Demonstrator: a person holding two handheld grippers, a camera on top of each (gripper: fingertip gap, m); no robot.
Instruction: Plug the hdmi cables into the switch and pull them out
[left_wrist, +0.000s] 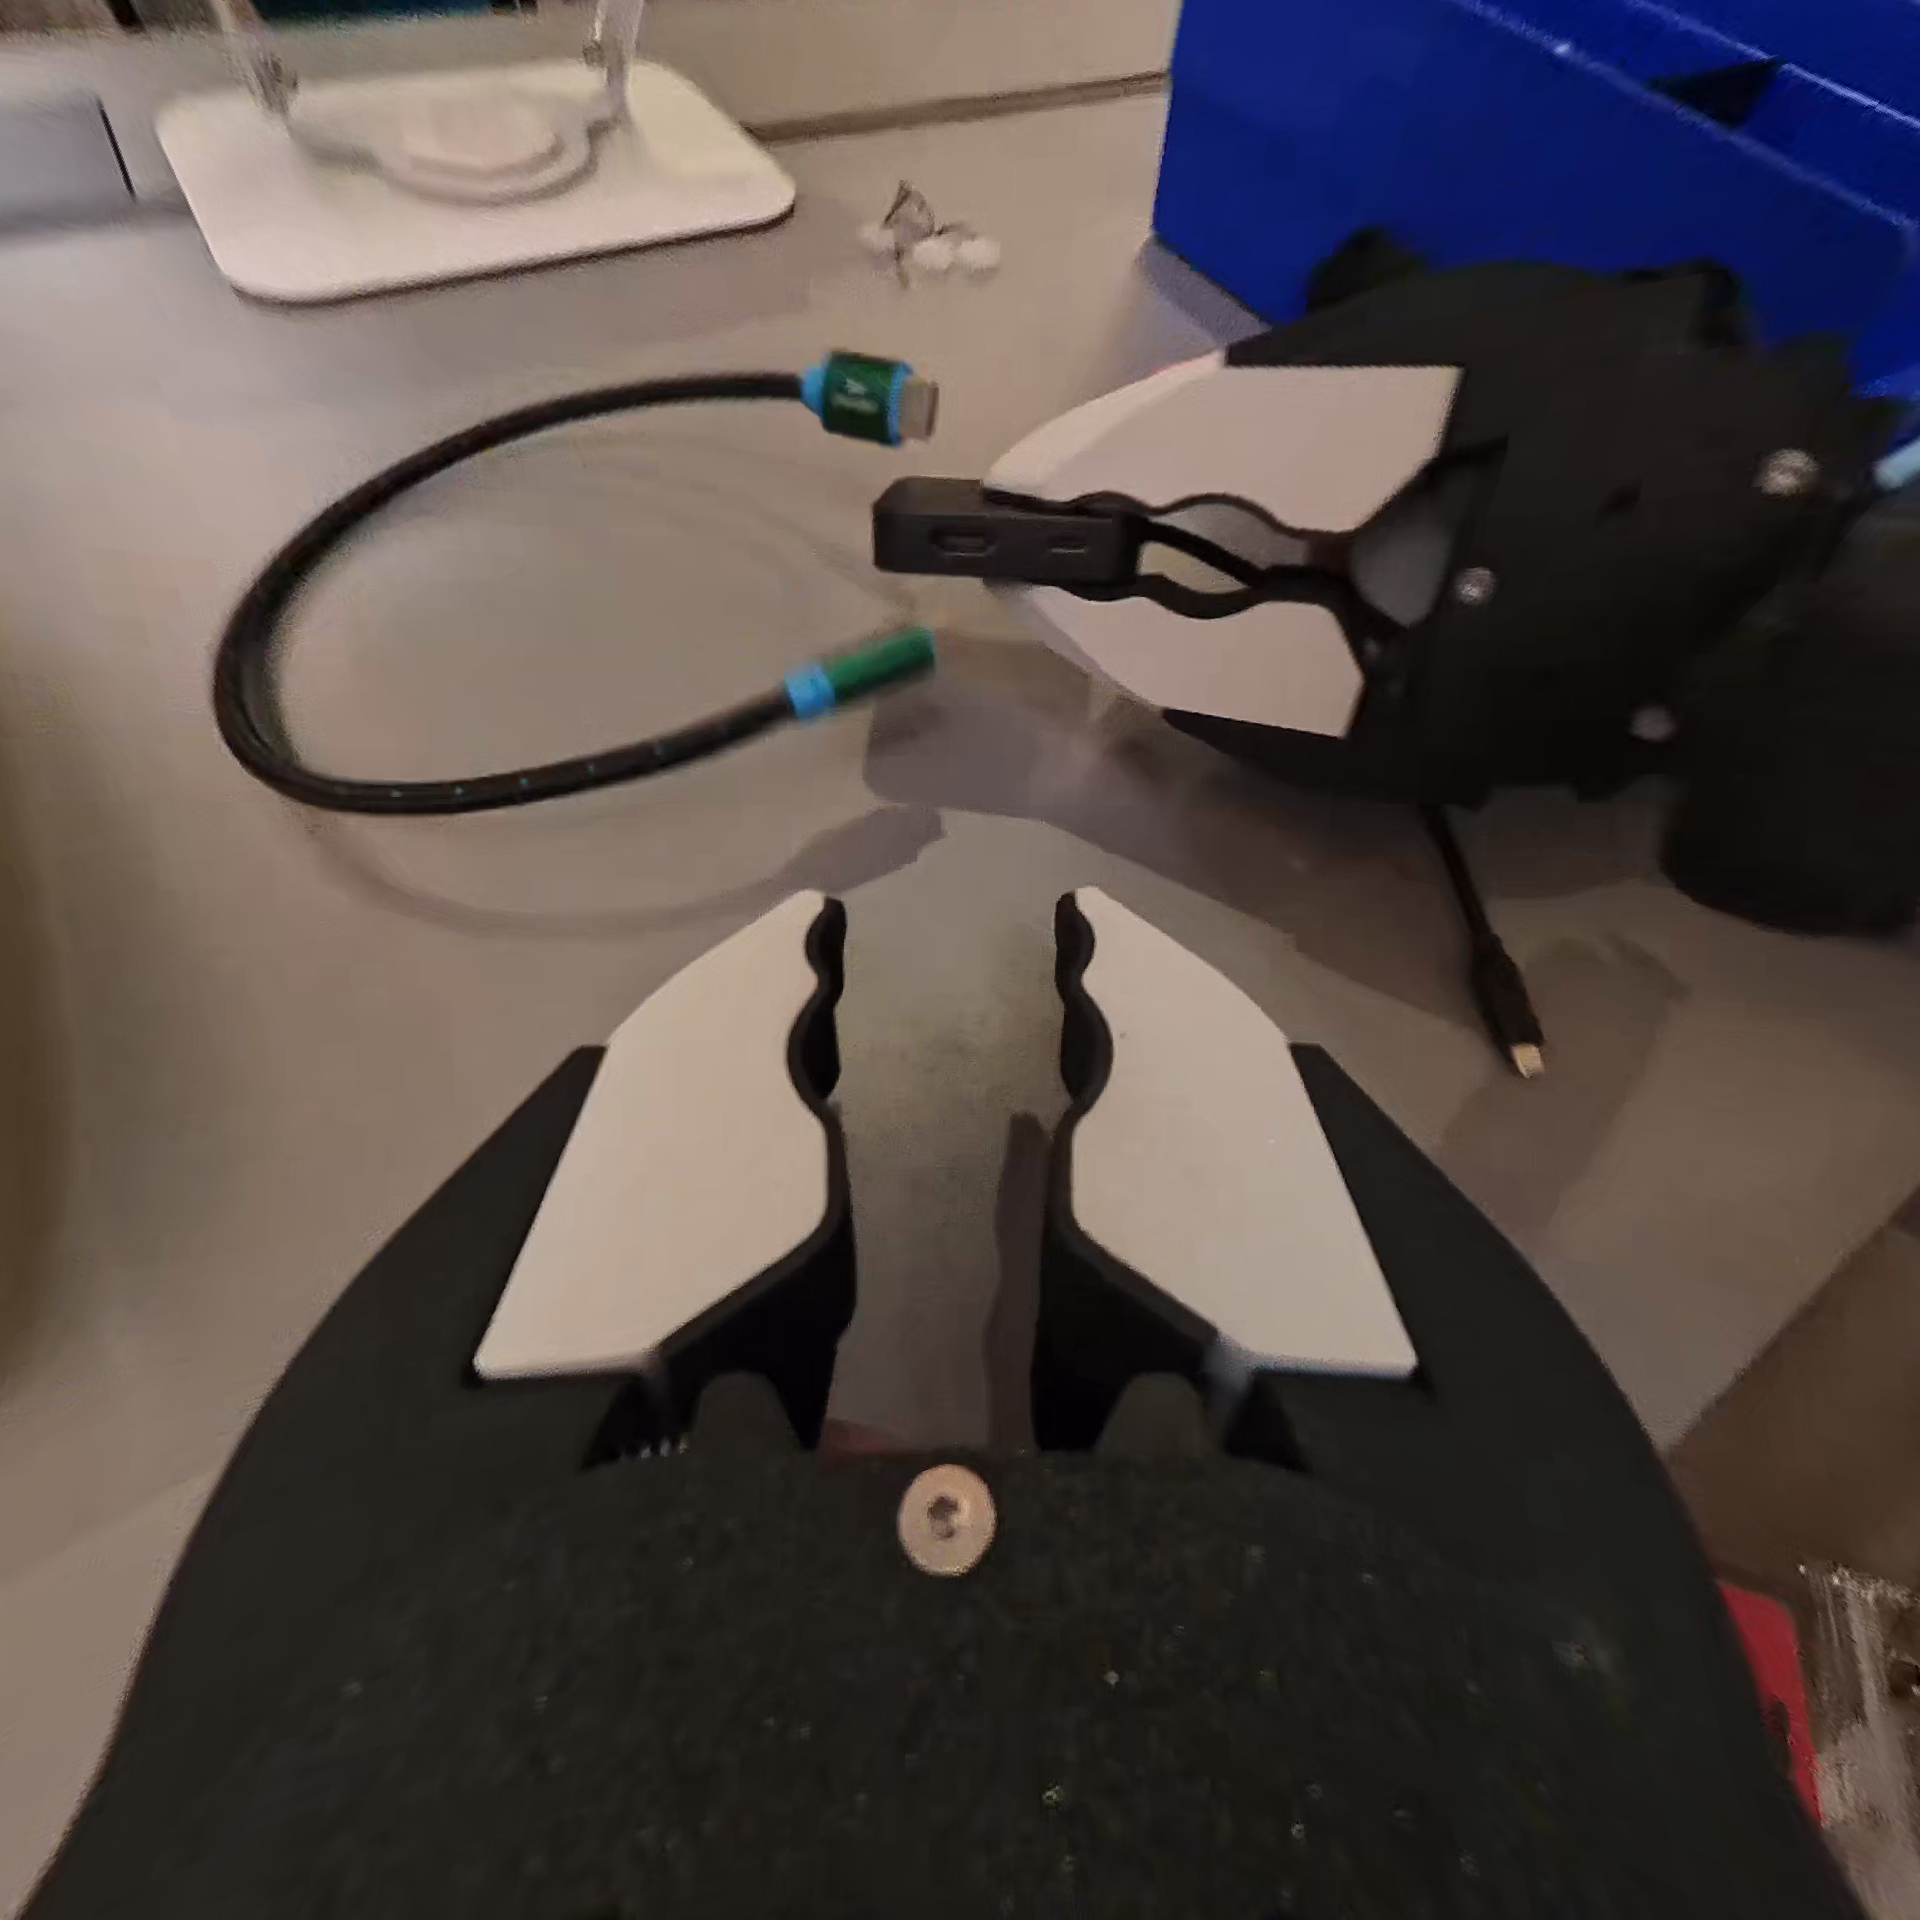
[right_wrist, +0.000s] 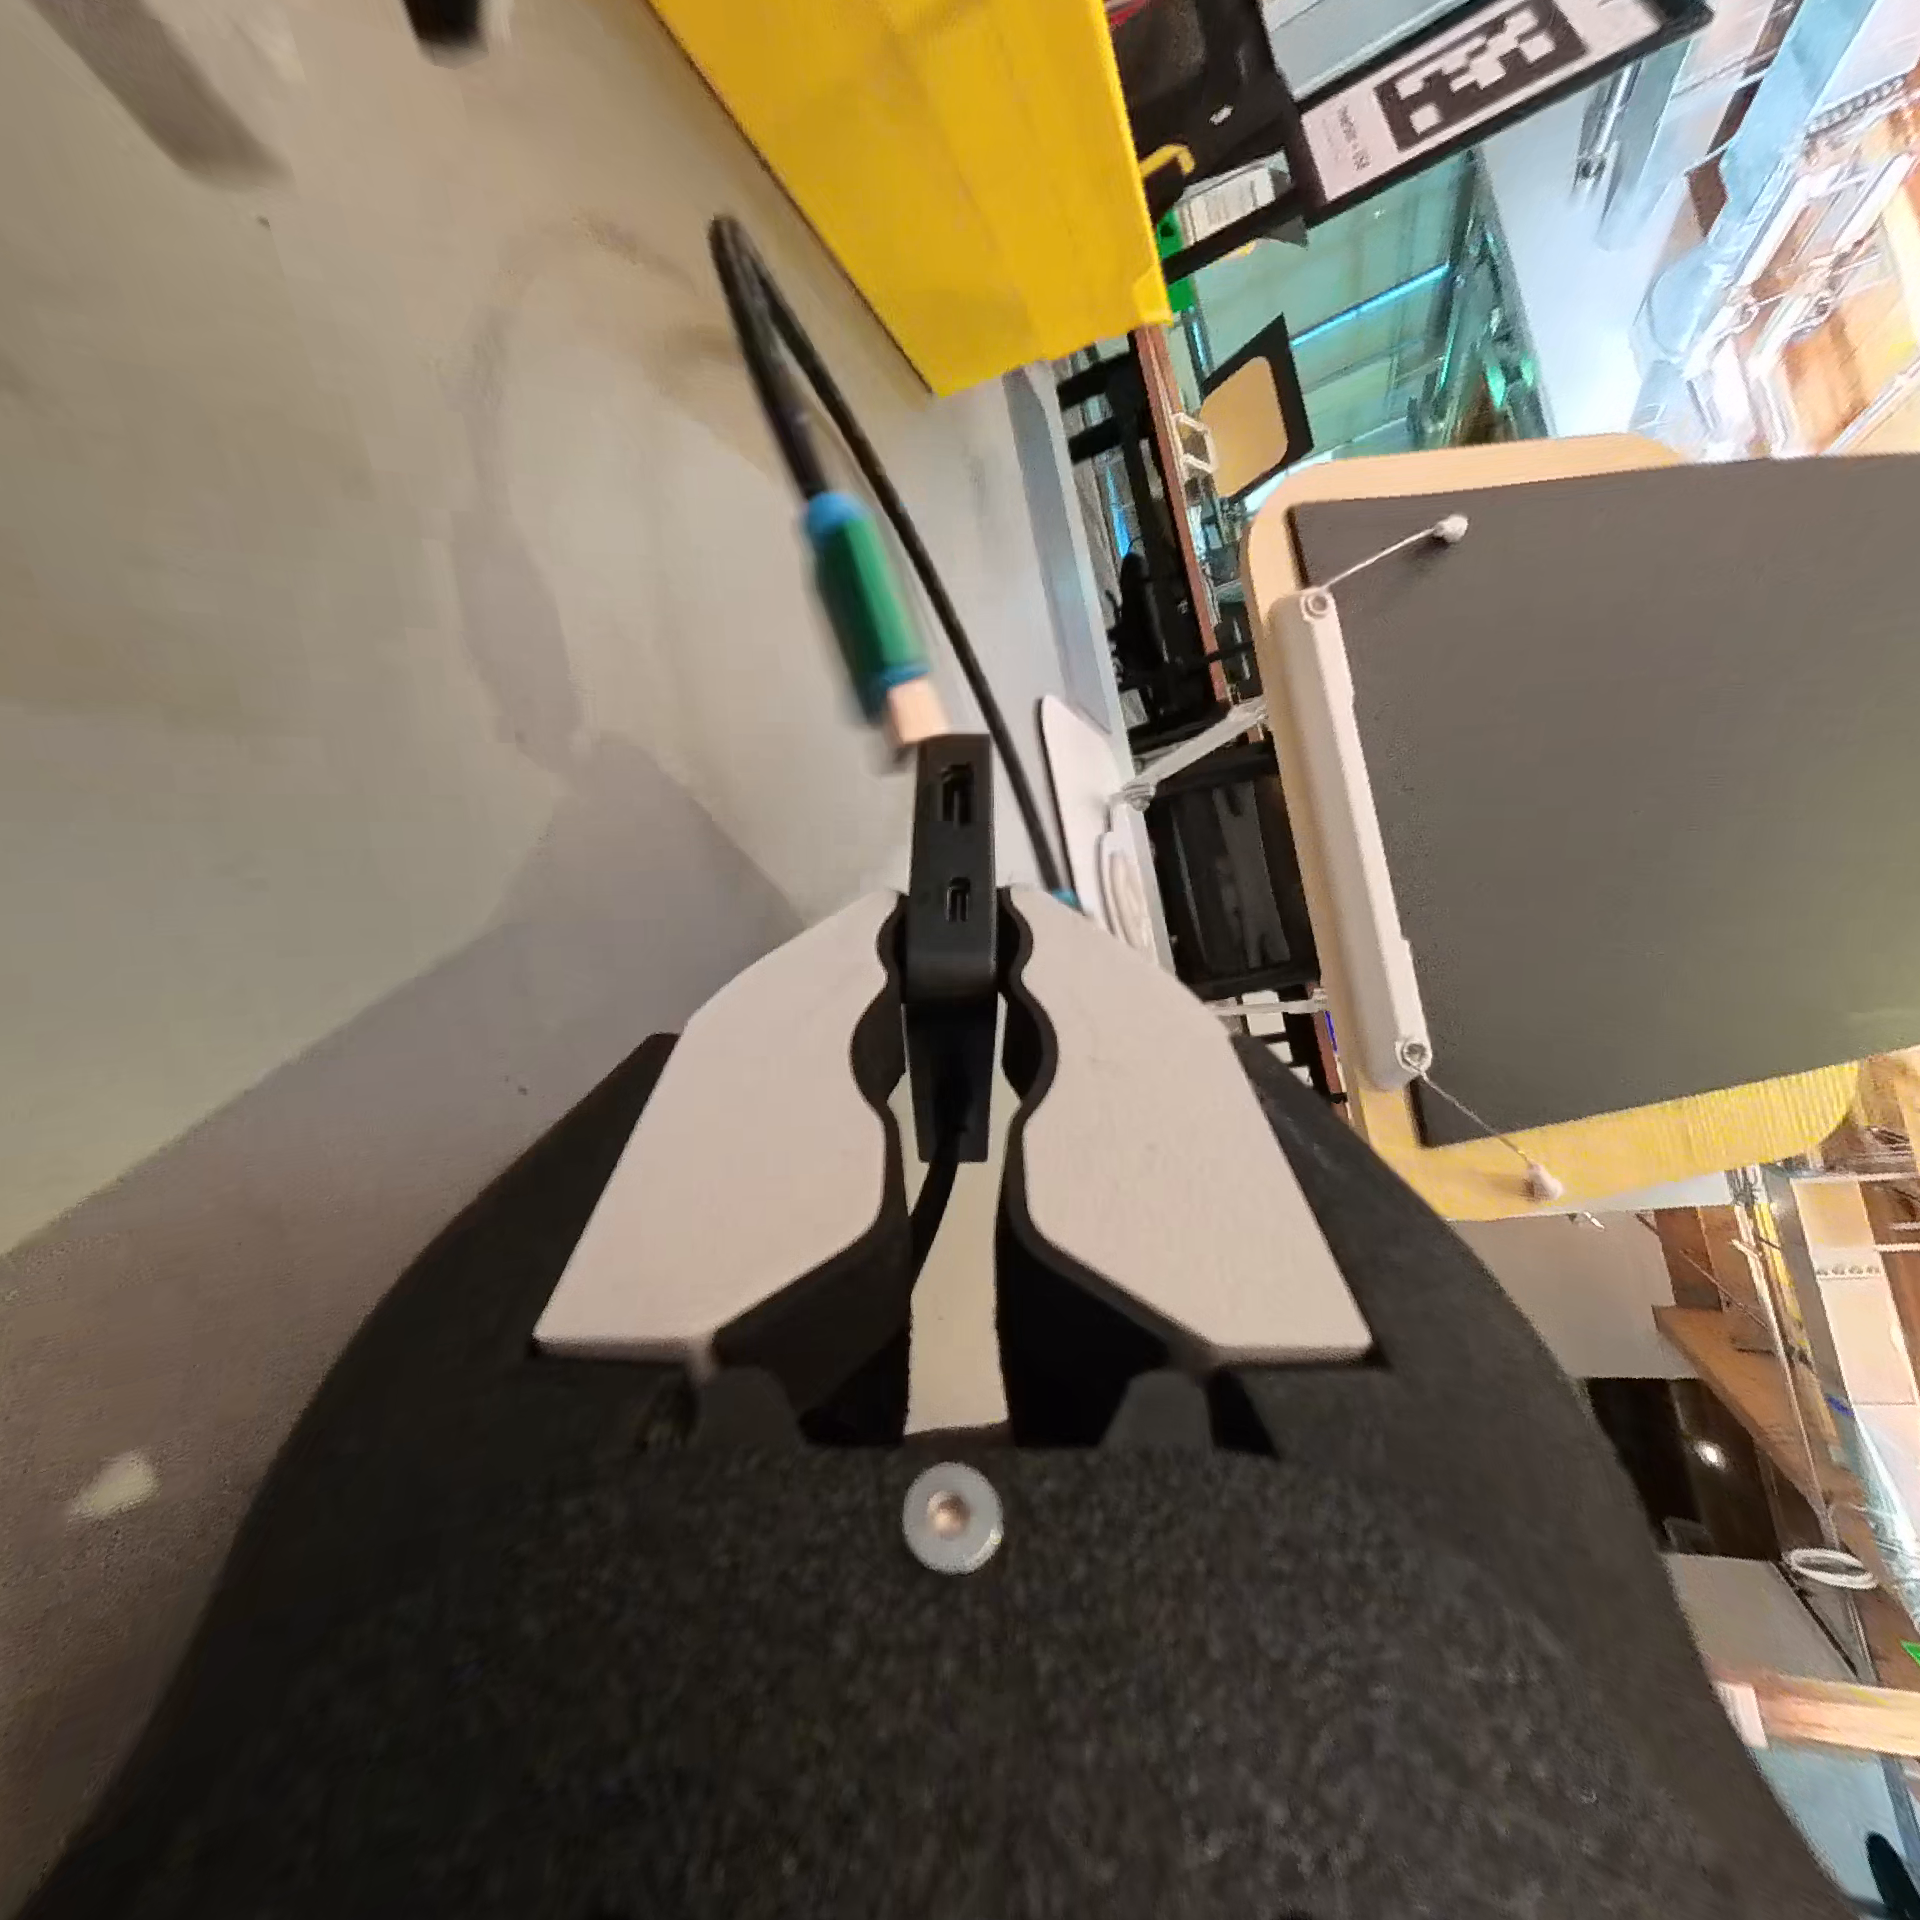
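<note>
Switch held up for plugging, cable loose on the worktop.

The HDMI cable (left_wrist: 312, 634) curled toward the worktop's left side, both green plugs aimed right; the left tongs (left_wrist: 945, 935) hung wide and empty just short of it. The right tongs (left_wrist: 1039, 551) clamped the black switch (left_wrist: 997, 540) above the worktop (left_wrist: 1195, 987), ports turned to the plugs, probably to brace insertion.

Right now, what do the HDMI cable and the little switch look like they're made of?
HDMI cable: braided black fabric sleeve by its woven speckle; the green plug shells look like shiny anodised metal, though that is uncertain. Switch: matte black plastic, judging by its dull moulded edges.
</note>
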